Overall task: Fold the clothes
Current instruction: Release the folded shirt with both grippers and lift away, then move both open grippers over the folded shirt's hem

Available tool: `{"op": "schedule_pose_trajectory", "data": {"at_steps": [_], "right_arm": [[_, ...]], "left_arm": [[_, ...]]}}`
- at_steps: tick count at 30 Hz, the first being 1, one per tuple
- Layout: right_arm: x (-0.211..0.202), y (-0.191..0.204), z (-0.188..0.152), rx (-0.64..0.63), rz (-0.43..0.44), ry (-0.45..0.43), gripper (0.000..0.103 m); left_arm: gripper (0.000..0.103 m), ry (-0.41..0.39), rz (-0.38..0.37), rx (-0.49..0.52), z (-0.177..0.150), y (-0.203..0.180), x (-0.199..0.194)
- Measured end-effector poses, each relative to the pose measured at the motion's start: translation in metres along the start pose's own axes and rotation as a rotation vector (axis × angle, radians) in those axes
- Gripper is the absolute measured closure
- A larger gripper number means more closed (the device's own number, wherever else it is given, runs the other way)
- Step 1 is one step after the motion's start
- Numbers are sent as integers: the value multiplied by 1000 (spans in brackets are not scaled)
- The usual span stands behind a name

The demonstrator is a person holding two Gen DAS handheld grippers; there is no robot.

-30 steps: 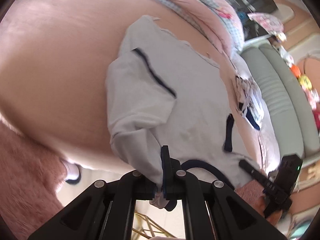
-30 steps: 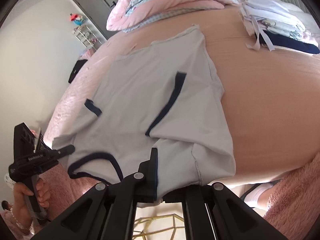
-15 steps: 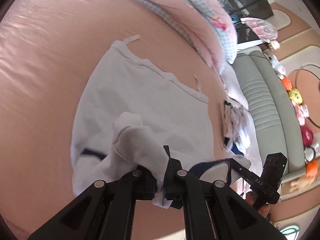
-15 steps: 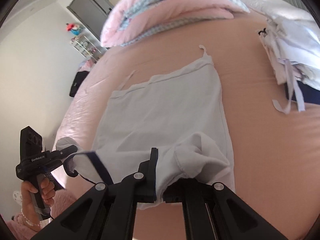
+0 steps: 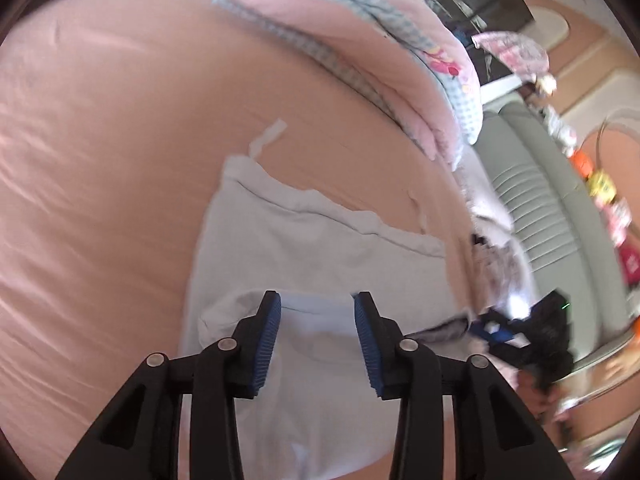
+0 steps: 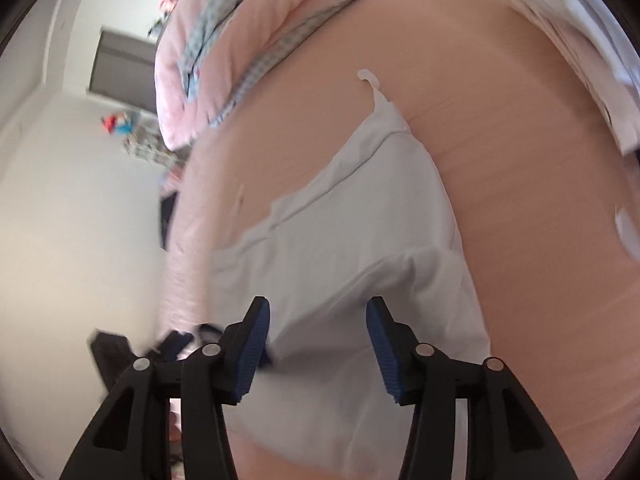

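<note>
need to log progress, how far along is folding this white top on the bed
Done: the near end of the white top is folded up over its body on the pink bed sheet. In hand: nothing; the left tongs and right tongs have just been opening, the fabric lying loose below them. Left: any further folds, then probably stacking it with the folded clothes pile.

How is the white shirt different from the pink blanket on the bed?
The pale white folded garment lies flat and thin in the middle of the peach bedsheet; the puffy pink quilt with blue checked trim is bunched thick at the far end. The garment is plain; the quilt is patterned. Both rest on the bed.
</note>
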State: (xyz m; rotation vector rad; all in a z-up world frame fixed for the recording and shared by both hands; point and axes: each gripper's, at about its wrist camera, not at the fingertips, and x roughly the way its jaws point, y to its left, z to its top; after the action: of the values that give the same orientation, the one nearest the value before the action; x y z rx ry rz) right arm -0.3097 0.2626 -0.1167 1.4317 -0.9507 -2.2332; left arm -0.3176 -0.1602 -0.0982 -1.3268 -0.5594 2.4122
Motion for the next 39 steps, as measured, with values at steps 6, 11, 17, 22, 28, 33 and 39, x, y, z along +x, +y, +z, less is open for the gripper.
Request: {"op": "schedule_pose_trajectory", "data": {"at_steps": [6, 11, 17, 22, 28, 33, 39], "right_arm": [[8, 46, -39, -417, -265, 41, 62], [57, 37, -50, -551, -510, 73, 63], [-4, 23, -50, -434, -553, -172, 70], [-55, 6, -93, -392, -498, -183, 66], [-61, -27, -136, -243, -437, -142, 66], [-47, -27, -144, -235, -427, -144, 66], [-21, -3, -147, -440, -653, -126, 66]], "left_arm": [[69, 139, 78, 265, -36, -28, 35], [69, 144, 159, 203, -21, -13, 85], [68, -78, 131, 183, -18, -24, 5], [67, -119, 210, -54, -67, 11, -46], [67, -61, 152, -135, -114, 26, -27], [72, -63, 151, -44, -112, 17, -17], [73, -6, 311, -4, -115, 21, -22]]}}
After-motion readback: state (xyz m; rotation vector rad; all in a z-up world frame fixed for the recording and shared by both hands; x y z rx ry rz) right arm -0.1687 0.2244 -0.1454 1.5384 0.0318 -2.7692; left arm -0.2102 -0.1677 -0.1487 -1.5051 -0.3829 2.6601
